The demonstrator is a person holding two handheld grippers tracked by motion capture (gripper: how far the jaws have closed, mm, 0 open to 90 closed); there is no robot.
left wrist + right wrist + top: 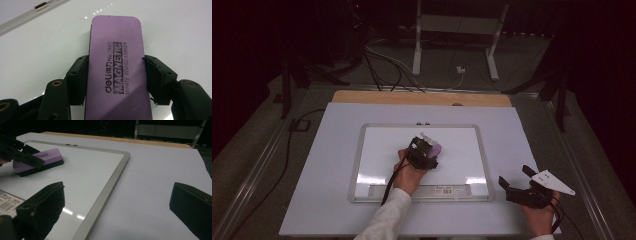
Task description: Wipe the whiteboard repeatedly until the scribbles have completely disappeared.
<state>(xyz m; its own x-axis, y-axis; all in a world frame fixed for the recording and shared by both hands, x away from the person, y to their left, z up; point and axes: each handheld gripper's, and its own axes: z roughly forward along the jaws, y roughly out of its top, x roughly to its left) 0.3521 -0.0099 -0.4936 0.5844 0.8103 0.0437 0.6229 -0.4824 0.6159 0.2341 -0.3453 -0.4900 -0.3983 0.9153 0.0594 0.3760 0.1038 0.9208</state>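
Purple eraser (117,67) clamped between the two black fingers (78,80) of the left gripper (116,80), one pad pressed flat on each long side, roughly at mid-length. Top face up, printed "MAGNETIC WHITE BOARD ERASER", lettering running along its length. Far end reaching well past the fingertips; near end tucked back between the finger arms.

Seen from the high view: eraser (435,148) resting near the middle of the whiteboard (462,165), just ahead of the left gripper (428,150), with the left hand (408,175) behind it and a pale sleeve (387,217) coming in from the bottom edge. Whiteboard lying on a white table sheet (322,165), metal frame all round, a barcode label (444,190) on its near rail.

From the right gripper view: eraser (37,160) flat on the board, dark felt underside touching the white surface, purple top uppermost, left gripper's fingers (30,158) pinching its sides.

Right gripper (518,181) held off the board, over the table sheet at the near right corner, well apart from the eraser. Fingers (43,207) spread wide, nothing between them; whiteboard frame (105,192) running just past the nearer finger.
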